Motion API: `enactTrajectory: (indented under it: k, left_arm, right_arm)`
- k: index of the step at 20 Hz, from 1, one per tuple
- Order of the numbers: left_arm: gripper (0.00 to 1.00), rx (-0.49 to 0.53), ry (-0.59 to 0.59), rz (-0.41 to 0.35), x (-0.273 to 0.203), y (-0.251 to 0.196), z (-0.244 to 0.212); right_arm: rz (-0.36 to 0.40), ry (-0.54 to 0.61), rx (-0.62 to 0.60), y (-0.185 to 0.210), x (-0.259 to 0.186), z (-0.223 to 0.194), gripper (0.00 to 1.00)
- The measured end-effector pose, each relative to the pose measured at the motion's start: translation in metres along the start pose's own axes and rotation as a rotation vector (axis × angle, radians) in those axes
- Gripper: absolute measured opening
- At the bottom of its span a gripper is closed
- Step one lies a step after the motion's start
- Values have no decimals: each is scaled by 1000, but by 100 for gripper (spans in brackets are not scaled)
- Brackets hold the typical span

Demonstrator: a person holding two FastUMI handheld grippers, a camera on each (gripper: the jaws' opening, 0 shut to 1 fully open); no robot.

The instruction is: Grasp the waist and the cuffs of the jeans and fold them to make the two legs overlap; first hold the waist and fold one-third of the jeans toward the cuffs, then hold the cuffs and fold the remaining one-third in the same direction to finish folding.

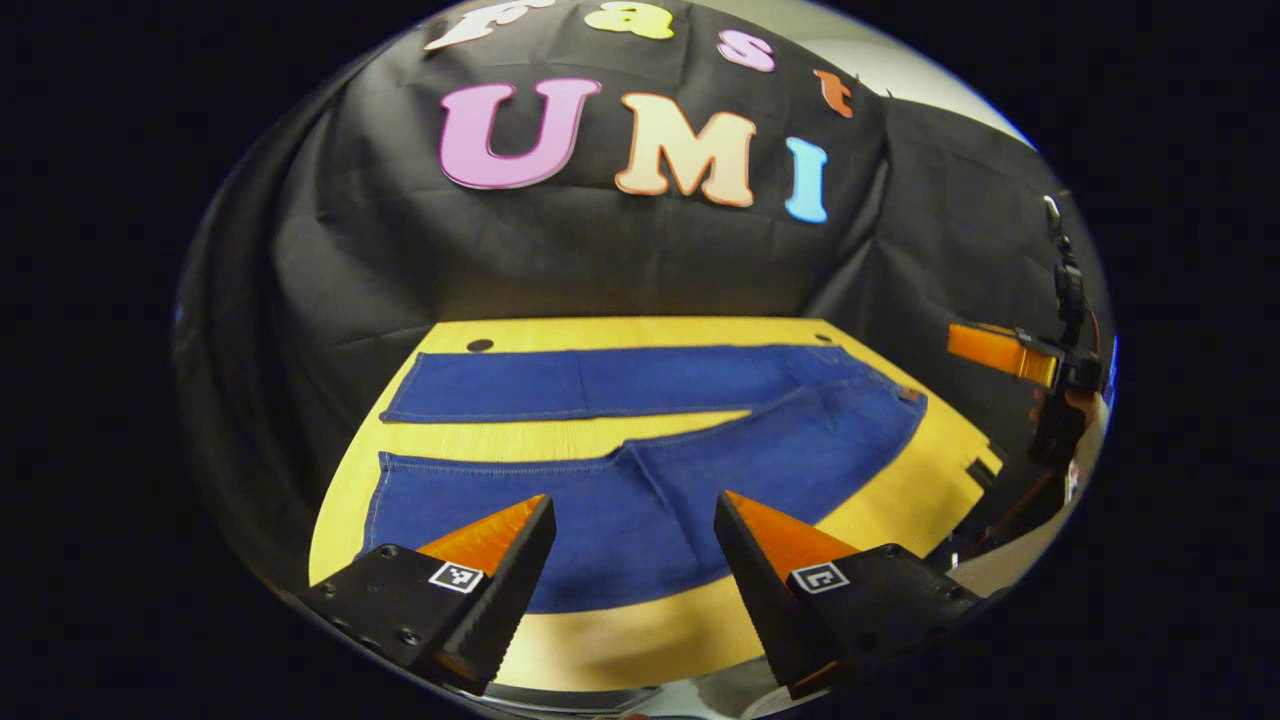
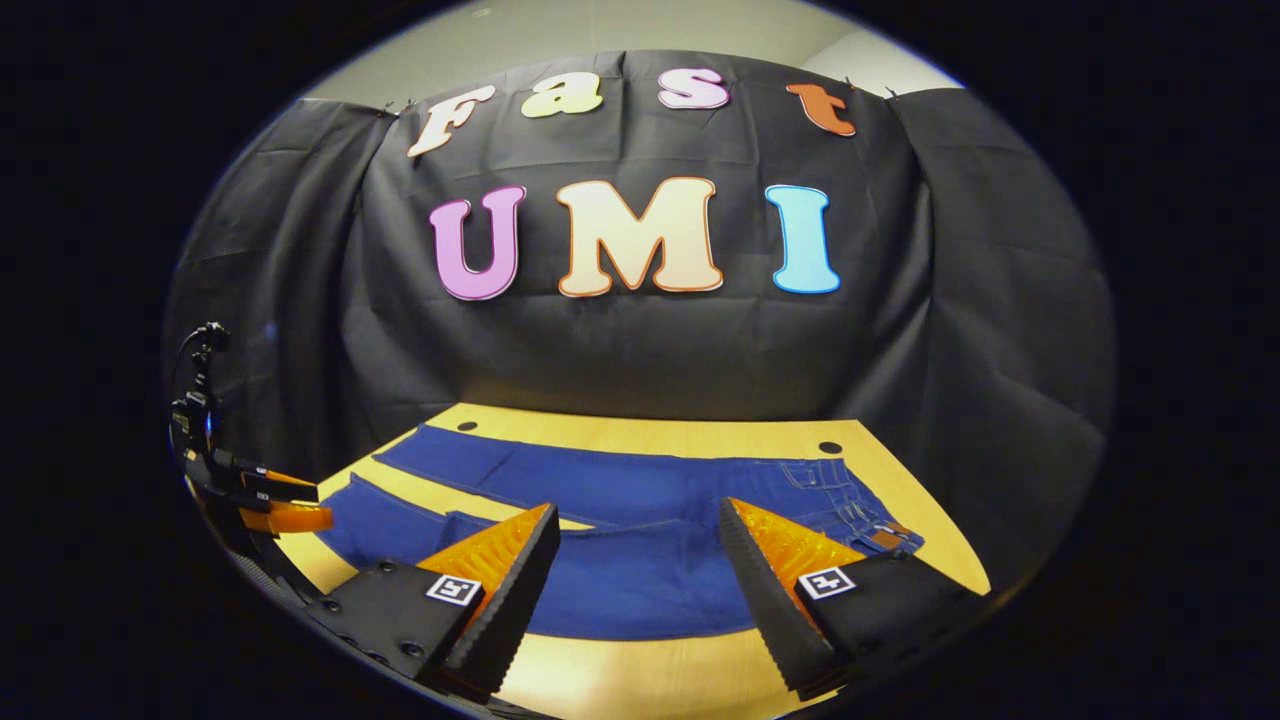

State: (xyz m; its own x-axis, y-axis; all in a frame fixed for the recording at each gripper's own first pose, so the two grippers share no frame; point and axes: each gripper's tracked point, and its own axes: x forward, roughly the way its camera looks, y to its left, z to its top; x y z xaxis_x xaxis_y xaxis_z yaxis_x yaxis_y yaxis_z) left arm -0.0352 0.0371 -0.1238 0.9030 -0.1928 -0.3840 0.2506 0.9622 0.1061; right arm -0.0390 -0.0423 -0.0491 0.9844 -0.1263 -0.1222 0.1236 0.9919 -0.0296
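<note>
The jeans [image 1: 640,450] lay flat on the counter [image 1: 900,490], legs apart, nothing folded. My left claw [image 1: 635,530] and right claw [image 2: 635,545] hung above them, both spread wide and empty. Next I judged I needed waist [image 2: 870,520] and cuffs [image 1: 400,440].

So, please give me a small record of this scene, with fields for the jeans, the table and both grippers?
jeans: spread flat on the table, unfolded, legs apart
waist: at the right end, by the right gripper
cuffs: at the left end
table: yellow wood, two dark holes near the far edge
left gripper: jaws open, above the near leg, holding nothing
right gripper: jaws open, holding nothing
folding: not yet begun
</note>
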Motion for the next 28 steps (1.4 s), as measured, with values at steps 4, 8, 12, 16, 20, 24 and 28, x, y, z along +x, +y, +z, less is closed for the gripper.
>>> enactTrajectory:
  k: [4,8,12,16,20,24,28]
  left_arm:
    - [95,153,163,-70,-1,26,-38]
    - [96,224,318,-147,-1,41,-71]
    - [94,338,469,-152,-4,73,-96]
    - [93,445,558,-173,-3,92,-108]
    - [88,466,620,-176,1,102,-117]
    - [87,475,663,-181,2,105,-125]
    - [85,504,716,-193,1,109,-136]
  right_arm:
    - [-18,27,-19,-8,-7,-11,99]
    - [-38,48,-59,-14,-12,-21,99]
    - [-34,67,-59,-12,-14,-30,99]
    - [-40,80,-53,-13,-13,-38,99]
    - [-55,83,-48,-19,-12,-36,100]
    - [-74,93,-34,-28,-10,-39,99]
    - [-101,99,-35,-40,-7,-40,99]
